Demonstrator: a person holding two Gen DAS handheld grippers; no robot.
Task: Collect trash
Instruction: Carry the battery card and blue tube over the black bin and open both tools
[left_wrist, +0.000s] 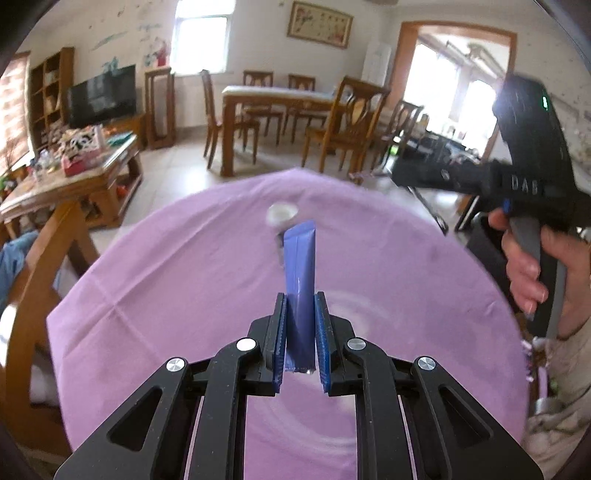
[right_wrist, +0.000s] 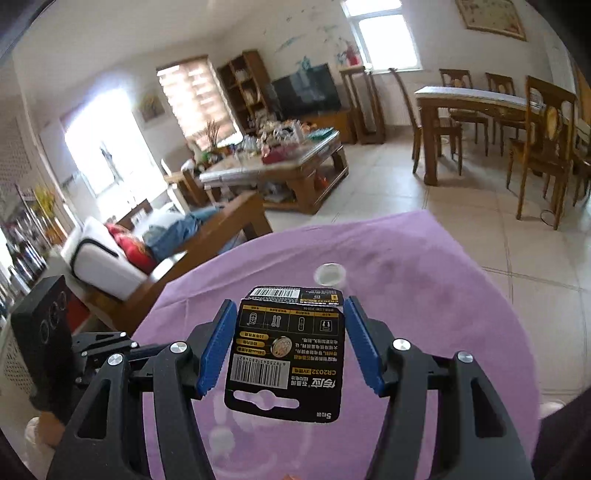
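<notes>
**Operator:** Left wrist view is showing my left tongs (left_wrist: 300, 332) clamping a flat blue foil sachet (left_wrist: 300, 280), which is standing up between the blue pads (left_wrist: 279, 336) above the round bench under its lilac cloth (left_wrist: 166, 295). I'm reading this as the carry step: both pieces are lifted and waiting for a bin.

**Spotter:** And the right side?

**Operator:** My right tongs (right_wrist: 290, 343) are bracketing a black printed battery card with barcodes (right_wrist: 286, 354). The jaws are standing wide, and I'm not seeing either pad (right_wrist: 218, 347) touching the card's edges, so I cannot tell what is holding it up. I'm judging that they need squeezing in before I travel.

**Spotter:** Anything left on the cloth?

**Operator:** One small white bottle cap (left_wrist: 282, 214) is lying near the far edge, well apart from both tongs. It's blurred, so I'm not saying more about it.

**Spotter:** Room to move?

**Operator:** No bin is showing in either view, so I'm needing to look around first. Tiled floor (right_wrist: 461, 206) is lying open beyond the far rim; a wooden sofa arm (right_wrist: 221, 229) is crowding the left edge.
</notes>
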